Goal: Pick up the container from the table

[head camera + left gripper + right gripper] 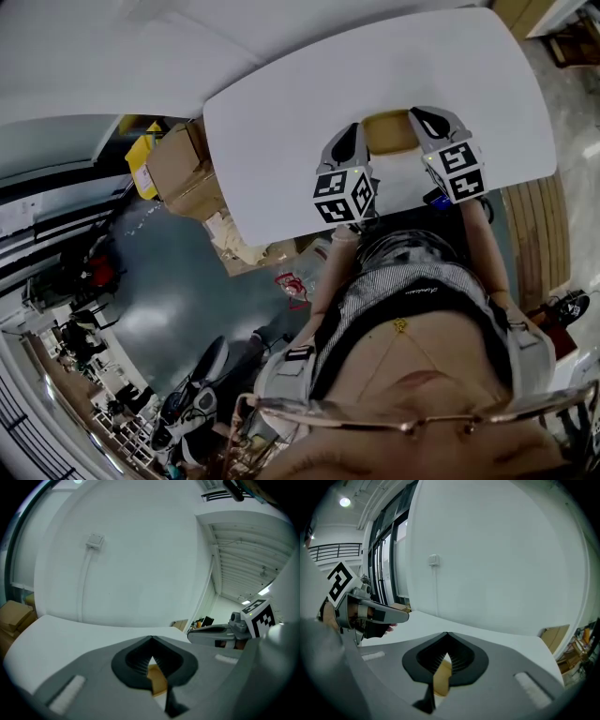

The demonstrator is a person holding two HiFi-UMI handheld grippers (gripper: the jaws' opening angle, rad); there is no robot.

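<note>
Left gripper [353,141] and right gripper [427,122] each have jaws pinched nearly closed on opposite walls of the tan container [388,132], held between them over the white table [281,103] near its front edge.

Seen from the head, the container [389,132] is only a tan strip. Its ends are covered by the left claw [356,133] and the right claw [420,119]. In each gripper view, a tan sliver shows between the closed pads and the rest lies behind grey housing, so its shape is uncertain, perhaps a box. Cardboard boxes [183,169] run partly under the counter [281,141].
</note>
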